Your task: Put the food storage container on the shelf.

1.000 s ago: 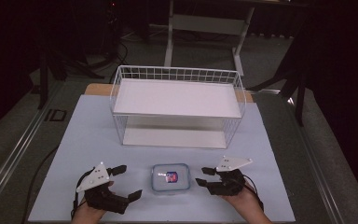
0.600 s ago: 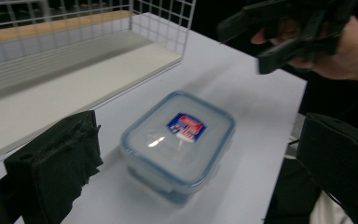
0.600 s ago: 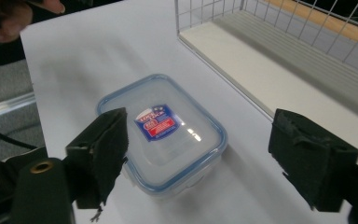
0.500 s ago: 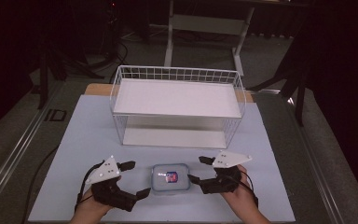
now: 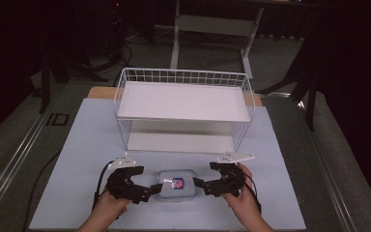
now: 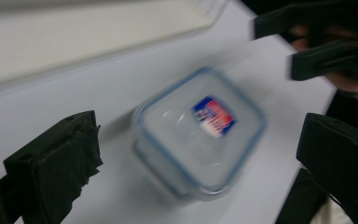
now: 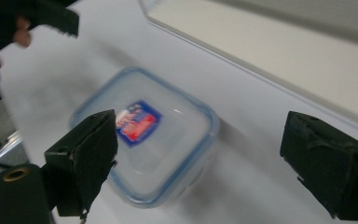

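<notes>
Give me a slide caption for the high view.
Two open grippers, left and right, flank a lidded container before a wire rack.

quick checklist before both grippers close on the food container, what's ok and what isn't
1. Left gripper open: ok, jaws spread wide in its own view.
2. Right gripper open: ok, jaws spread.
3. Container between the two grippers: ok, one at each side in the high view.
4. Lid seated on the container: ok as far as seen, blue rim looks even, though blurred.
5. Jaws touching the container: cannot tell, they look very close at both sides.
6. Wire shelf clear of the work: ok, it stands well behind on the table.
</notes>
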`<state>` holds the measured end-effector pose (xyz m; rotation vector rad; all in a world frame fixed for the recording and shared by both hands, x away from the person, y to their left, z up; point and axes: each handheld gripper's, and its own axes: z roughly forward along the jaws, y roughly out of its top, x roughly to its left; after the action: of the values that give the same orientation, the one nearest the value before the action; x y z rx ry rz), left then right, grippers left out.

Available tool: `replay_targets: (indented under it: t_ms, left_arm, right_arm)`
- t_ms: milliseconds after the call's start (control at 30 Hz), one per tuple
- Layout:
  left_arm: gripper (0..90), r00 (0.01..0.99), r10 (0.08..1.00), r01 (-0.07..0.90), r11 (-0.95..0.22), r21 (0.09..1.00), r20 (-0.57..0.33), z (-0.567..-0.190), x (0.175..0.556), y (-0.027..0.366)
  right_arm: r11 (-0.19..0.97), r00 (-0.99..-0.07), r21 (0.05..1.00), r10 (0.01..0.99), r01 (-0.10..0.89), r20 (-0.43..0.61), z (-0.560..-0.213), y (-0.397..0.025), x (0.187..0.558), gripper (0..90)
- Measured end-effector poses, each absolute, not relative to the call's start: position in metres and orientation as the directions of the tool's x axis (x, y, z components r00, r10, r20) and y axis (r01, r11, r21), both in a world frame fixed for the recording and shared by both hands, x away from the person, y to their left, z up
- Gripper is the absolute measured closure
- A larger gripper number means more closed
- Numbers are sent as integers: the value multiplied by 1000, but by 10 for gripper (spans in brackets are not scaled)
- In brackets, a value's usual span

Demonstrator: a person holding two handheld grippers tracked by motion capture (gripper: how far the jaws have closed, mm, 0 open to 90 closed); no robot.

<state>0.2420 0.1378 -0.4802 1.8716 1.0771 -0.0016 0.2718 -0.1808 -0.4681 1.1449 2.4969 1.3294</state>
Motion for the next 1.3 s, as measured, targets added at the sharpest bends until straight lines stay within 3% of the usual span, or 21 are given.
replay_targets:
  t_ms: [267,367,633,800,1100,1300]
  left_arm:
    - [3,447,694,819,-66,569,-564,-506,260,137]
    - [3,431,679,837,-54,545,-595,-512,261,137]
    - [9,394,660,874,-54,483,-639,-529,259,130]
    - [156,375,655,885,-41,464,-656,-535,258,129]
    - [289,373,605,896,-37,443,-703,-536,256,128]
    - [364,387,633,883,-45,467,-671,-530,251,125]
  right_arm:
    - [260,-628,652,652,712,426,-485,-177,281,113]
    - [279,-620,634,668,721,411,-491,-176,283,131]
    - [201,-503,514,660,834,558,-506,-180,291,200]
    - [194,-471,468,646,862,600,-511,-178,291,231]
    - [190,-428,403,614,895,663,-518,-174,288,392]
    - [153,-387,380,628,912,675,-517,-175,287,417]
